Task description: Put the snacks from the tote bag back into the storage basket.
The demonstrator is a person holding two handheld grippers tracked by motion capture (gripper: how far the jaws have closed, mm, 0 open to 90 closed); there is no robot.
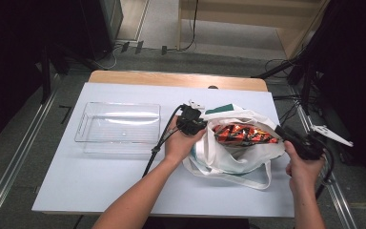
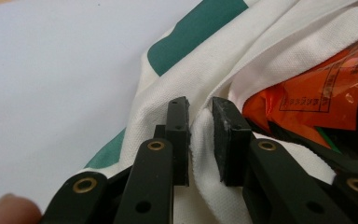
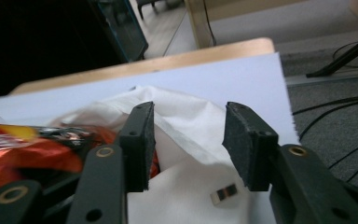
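A white tote bag with green panels lies on the table, right of centre, mouth up. An orange and red snack packet sits inside it. My left gripper is at the bag's left rim. In the left gripper view the left gripper is shut on a fold of the bag, with the snack packet just beyond. My right gripper is at the bag's right rim. In the right gripper view the right gripper stands open, the bag's cloth loose between its pads, the packet to the left.
A clear plastic tray stands left of the bag on the white-covered table. The bag's strap loops toward the table's front edge. Stands and cables cross the floor off the right edge.
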